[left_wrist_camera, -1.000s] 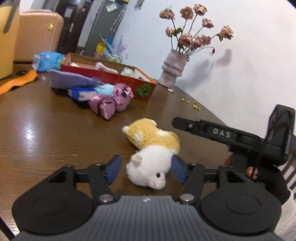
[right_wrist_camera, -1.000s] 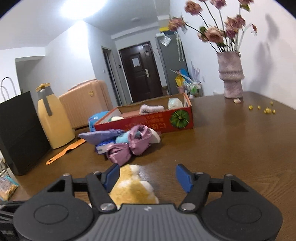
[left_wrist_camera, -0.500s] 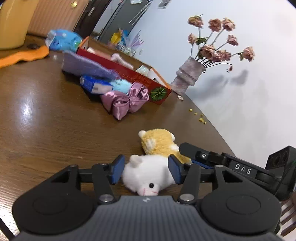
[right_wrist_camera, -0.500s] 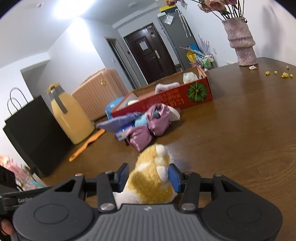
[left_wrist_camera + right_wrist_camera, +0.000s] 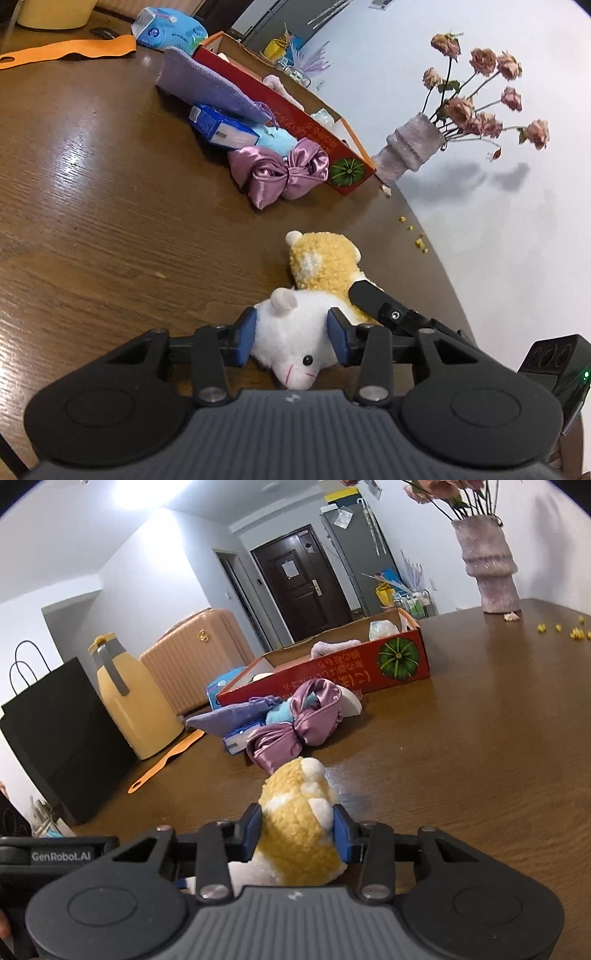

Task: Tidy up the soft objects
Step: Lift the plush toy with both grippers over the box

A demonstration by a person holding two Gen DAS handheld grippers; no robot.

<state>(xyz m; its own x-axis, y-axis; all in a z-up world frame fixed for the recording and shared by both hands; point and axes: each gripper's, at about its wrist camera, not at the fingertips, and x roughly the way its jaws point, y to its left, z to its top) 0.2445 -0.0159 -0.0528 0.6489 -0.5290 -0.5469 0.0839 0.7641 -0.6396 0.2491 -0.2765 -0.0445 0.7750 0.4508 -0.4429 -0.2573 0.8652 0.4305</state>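
Observation:
A yellow and white plush toy (image 5: 325, 266) lies on the brown wooden table (image 5: 92, 221). My left gripper (image 5: 291, 334) is shut on its white head. My right gripper (image 5: 297, 827) is shut on its yellow body (image 5: 295, 812); one of its black fingers (image 5: 373, 299) shows in the left wrist view. Farther off lie a purple satin bow (image 5: 284, 171), a light blue soft item (image 5: 277, 138), a blue packet (image 5: 221, 127) and a purple cloth (image 5: 207, 86) against a red cardboard box (image 5: 332, 668).
A vase of dried roses (image 5: 413, 147) stands at the table's far edge by the white wall. A yellow jug (image 5: 129, 705), a black paper bag (image 5: 55, 738), an orange strip (image 5: 166, 760) and a pink suitcase (image 5: 199, 653) are to the left. Yellow crumbs (image 5: 561, 629) lie near the vase.
Both grippers closed on the plush toy: the left on the white head, the right on the yellow body. Both views have tilted and come nearer the toy.

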